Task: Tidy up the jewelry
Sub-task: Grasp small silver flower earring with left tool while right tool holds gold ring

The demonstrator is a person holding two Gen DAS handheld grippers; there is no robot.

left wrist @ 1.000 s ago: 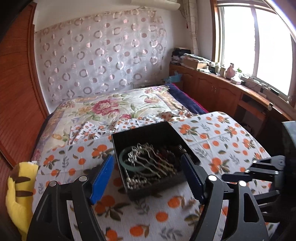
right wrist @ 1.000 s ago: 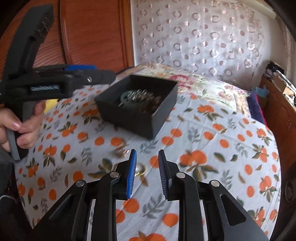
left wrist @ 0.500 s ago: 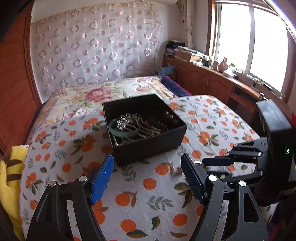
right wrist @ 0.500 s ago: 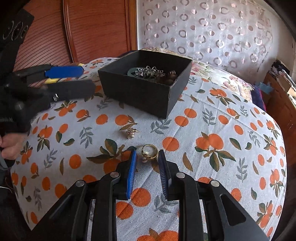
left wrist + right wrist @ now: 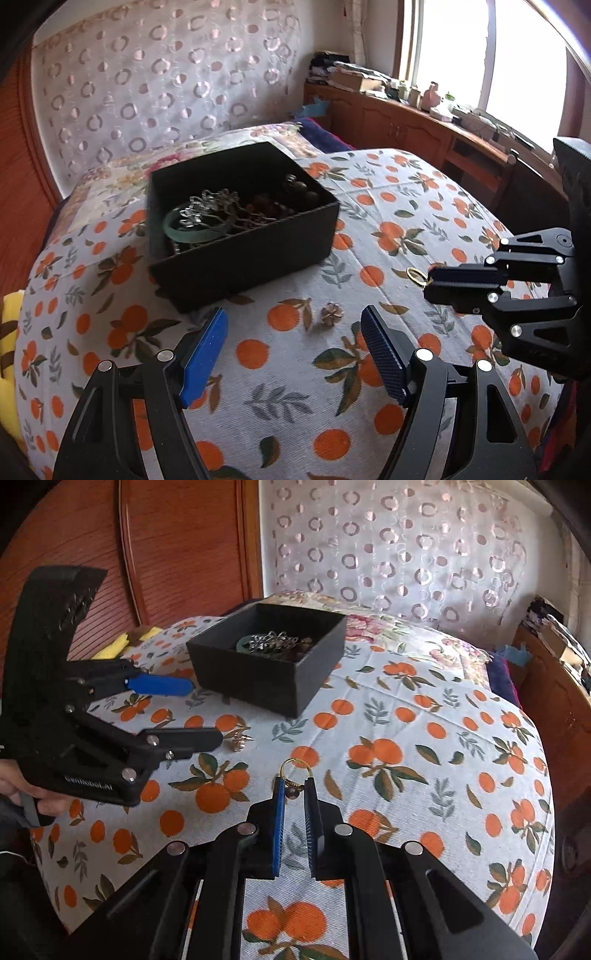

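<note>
Right wrist: right gripper (image 5: 293, 788) jaws narrow, pinching gold ring (image 5: 295, 770); left gripper (image 5: 293, 328) jaws wide, small earring (image 5: 331, 311) between.

Gold ring (image 5: 295, 773) lower half hidden between right tool (image 5: 294, 789) fingers; grip unclear.

Box (image 5: 240, 236) on tablecloth (image 5: 288, 387), toward far side. Bangle (image 5: 184, 230), hairpins (image 5: 218, 206) and beads (image 5: 273, 206) inside box. Small ornament (image 5: 331, 310) on cloth just before box. Ring (image 5: 295, 771) right of ornament, between right gripper (image 5: 294, 794) tips. Left gripper (image 5: 295, 332) near ornament. Bed (image 5: 122, 173) behind table; cabinet (image 5: 406, 125) along window side.
</note>
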